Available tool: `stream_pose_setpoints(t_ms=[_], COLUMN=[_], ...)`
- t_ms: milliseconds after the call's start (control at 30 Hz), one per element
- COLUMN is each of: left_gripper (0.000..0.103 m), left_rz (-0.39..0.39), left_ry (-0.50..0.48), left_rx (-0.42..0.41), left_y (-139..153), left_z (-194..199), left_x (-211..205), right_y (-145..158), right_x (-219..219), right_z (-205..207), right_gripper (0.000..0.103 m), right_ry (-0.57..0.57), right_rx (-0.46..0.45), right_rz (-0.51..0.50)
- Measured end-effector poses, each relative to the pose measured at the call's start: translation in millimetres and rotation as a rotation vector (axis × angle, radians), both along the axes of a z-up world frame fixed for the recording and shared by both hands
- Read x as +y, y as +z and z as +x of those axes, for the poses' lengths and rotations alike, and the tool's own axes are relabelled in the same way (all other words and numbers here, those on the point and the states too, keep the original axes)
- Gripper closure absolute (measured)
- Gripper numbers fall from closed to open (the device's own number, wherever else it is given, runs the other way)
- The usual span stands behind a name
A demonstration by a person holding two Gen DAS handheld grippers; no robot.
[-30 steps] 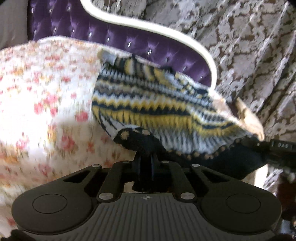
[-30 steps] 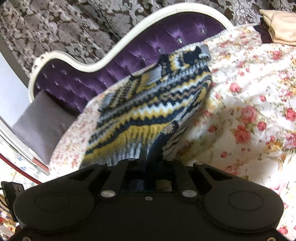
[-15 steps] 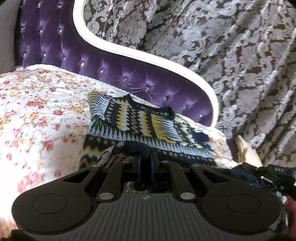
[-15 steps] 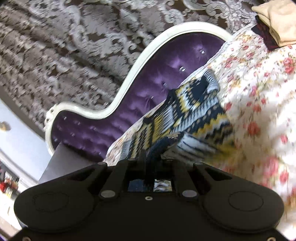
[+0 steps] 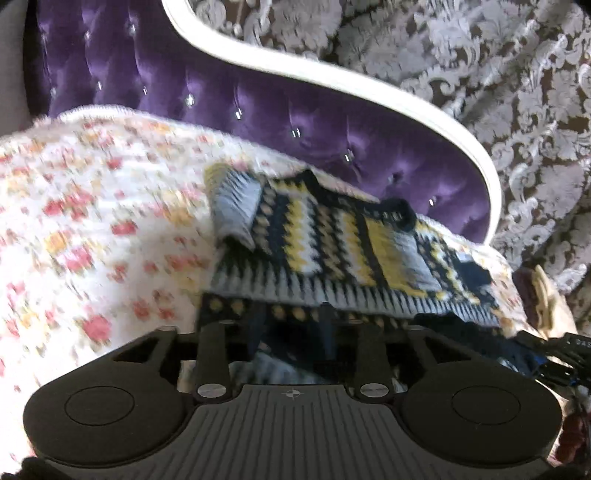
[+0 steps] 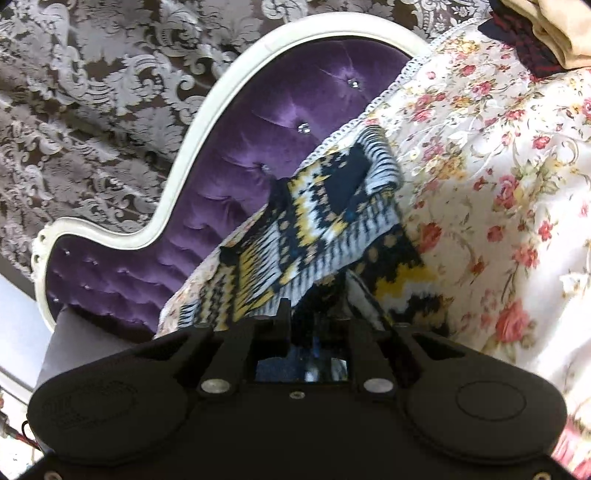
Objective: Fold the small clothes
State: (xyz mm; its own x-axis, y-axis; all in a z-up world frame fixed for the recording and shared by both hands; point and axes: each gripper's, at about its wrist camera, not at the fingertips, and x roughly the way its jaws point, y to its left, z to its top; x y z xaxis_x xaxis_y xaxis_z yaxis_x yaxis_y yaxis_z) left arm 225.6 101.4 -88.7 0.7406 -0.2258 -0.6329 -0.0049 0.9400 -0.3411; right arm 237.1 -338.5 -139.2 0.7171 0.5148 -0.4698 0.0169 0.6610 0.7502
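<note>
Left wrist view shows the knitted sweater [image 5: 332, 251], zigzag-patterned in navy, yellow and grey, lying on the floral bedspread [image 5: 92, 229] just ahead of the left gripper [image 5: 291, 325]. Its fingers stand apart, with the dark hem lying across and just beyond their tips; they clamp nothing. Right wrist view shows the right gripper [image 6: 321, 310] with fingers likewise apart and the hem in the gap between them, the sweater [image 6: 325, 221] running ahead toward the purple tufted headboard [image 6: 258, 147].

As a judgement, the knit is soft, light and floppy, thick enough to bunch but not slippery; the ribbed hem or a folded edge gives the firmest hold, pinched at two corners so that it does not sag.

Only the right view shows folded cloths [image 6: 546, 33] well beyond the fingers; only the left shows the collar [image 5: 402, 214].
</note>
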Motion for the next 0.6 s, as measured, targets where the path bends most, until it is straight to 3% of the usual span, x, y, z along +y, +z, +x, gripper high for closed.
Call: stream_pose_setpoints(t_ms=[67, 133, 367, 600], left_gripper=[0.061, 0.054, 0.05, 0.05], left_rz=[0.027, 0.075, 0.208, 0.236], left_ry=[0.005, -0.007, -0.163, -0.27], left_rx=[-0.028, -0.033, 0.008, 0.046], left_y=[7, 12, 5, -19], left_z=[-1, 0, 9, 26], left_x=[8, 13, -3, -26], right_y=[3, 10, 25, 17], right_x=[-3, -8, -9, 18], right_z=[0, -5, -9, 11], right_gripper=[0.065, 0.043, 0.034, 0.033], right_ry=[-0.009, -0.023, 0.042, 0.189], right_rx=[-0.023, -0.07, -0.144, -0.178], right_rz=[-0.021, -0.054, -0.191, -0.371])
